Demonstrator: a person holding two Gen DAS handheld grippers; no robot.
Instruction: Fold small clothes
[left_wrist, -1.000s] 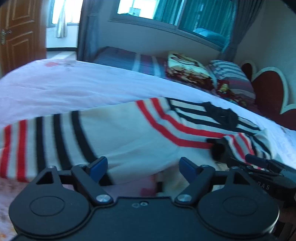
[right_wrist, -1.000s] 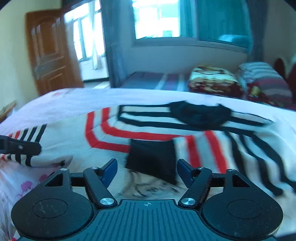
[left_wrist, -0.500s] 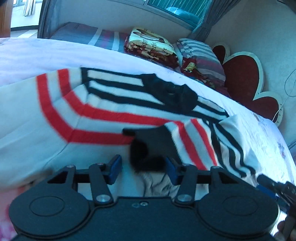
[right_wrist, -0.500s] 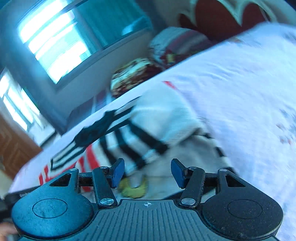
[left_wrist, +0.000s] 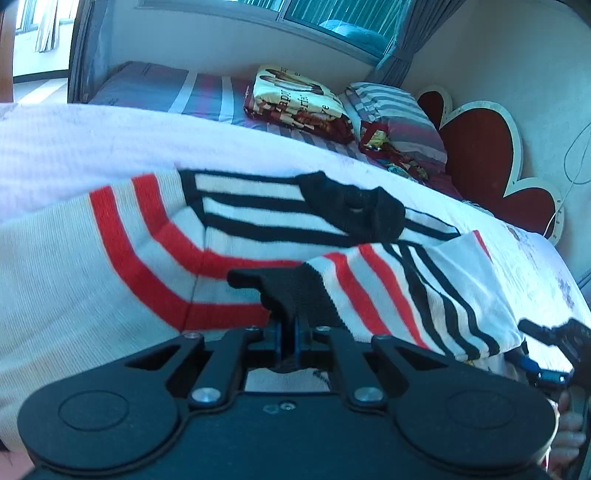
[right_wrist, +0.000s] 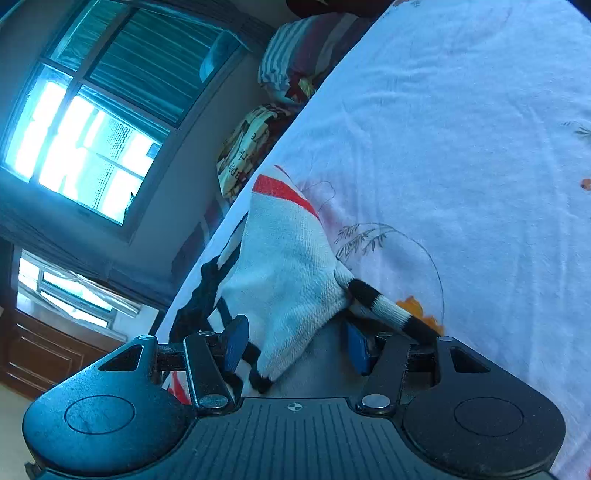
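A small white sweater (left_wrist: 110, 266) with red and black stripes and a black collar (left_wrist: 351, 210) lies spread on the bed. My left gripper (left_wrist: 290, 336) is shut on the sweater's black sleeve cuff (left_wrist: 291, 291), which is folded over the chest. My right gripper (right_wrist: 295, 343) is open with a white fold of the sweater (right_wrist: 288, 280) and a striped edge (right_wrist: 384, 306) lying between its fingers. The right gripper also shows at the far right of the left wrist view (left_wrist: 546, 369).
The bed sheet (right_wrist: 461, 129) is white with a flower print. A second bed with a folded blanket (left_wrist: 295, 96) and striped pillow (left_wrist: 391, 114) lies behind. A red heart-shaped headboard (left_wrist: 480, 155) is at the right. Windows line the back wall.
My left gripper has closed on the black cuff. My right gripper has rolled sideways and moved in on the sweater's right edge, with the cloth now between its open fingers.
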